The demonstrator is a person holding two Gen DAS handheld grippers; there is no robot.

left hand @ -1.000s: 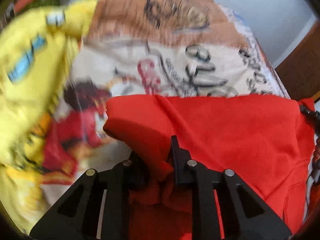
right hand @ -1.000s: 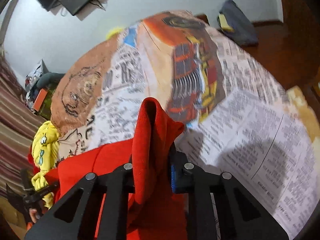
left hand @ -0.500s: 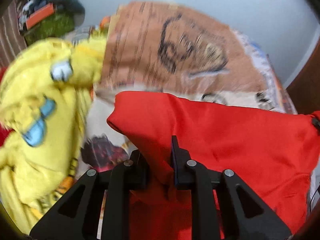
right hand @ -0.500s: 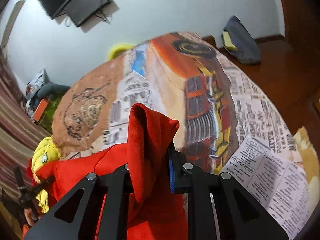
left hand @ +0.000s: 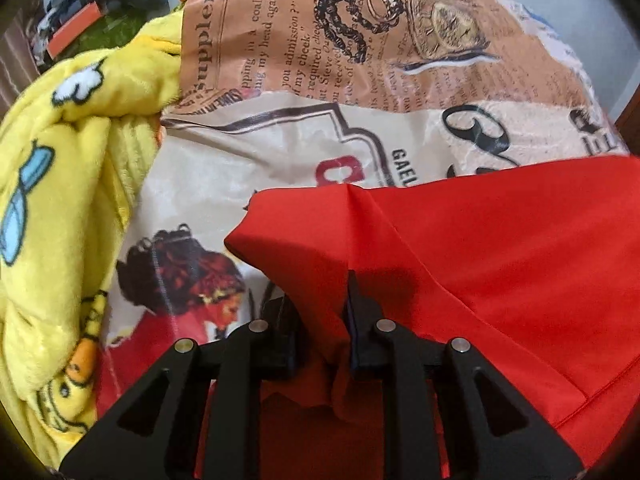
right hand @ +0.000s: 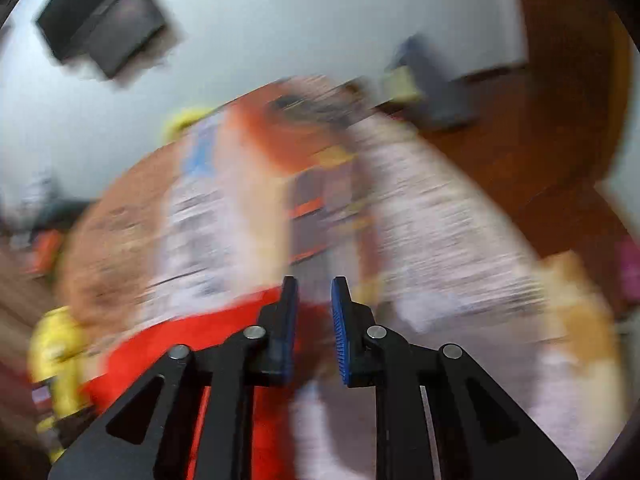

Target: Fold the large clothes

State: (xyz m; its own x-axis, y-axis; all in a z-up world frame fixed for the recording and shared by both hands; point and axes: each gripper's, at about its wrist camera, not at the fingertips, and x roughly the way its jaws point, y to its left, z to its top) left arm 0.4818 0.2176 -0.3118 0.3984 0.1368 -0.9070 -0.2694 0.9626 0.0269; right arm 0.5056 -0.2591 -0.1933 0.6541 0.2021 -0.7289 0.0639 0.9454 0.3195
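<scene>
My left tongs (left hand: 320,320) pinch the red garment (left hand: 500,264); my right tongs (right hand: 314,312) gape slightly, empty, so that unheld side may sag off the bed (left hand: 280,152)

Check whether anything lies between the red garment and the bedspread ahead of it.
Nothing visible does. The red garment, pinched in the left gripper, faces bare bedspread; the yellow blanket is heaped off to the left.
</scene>
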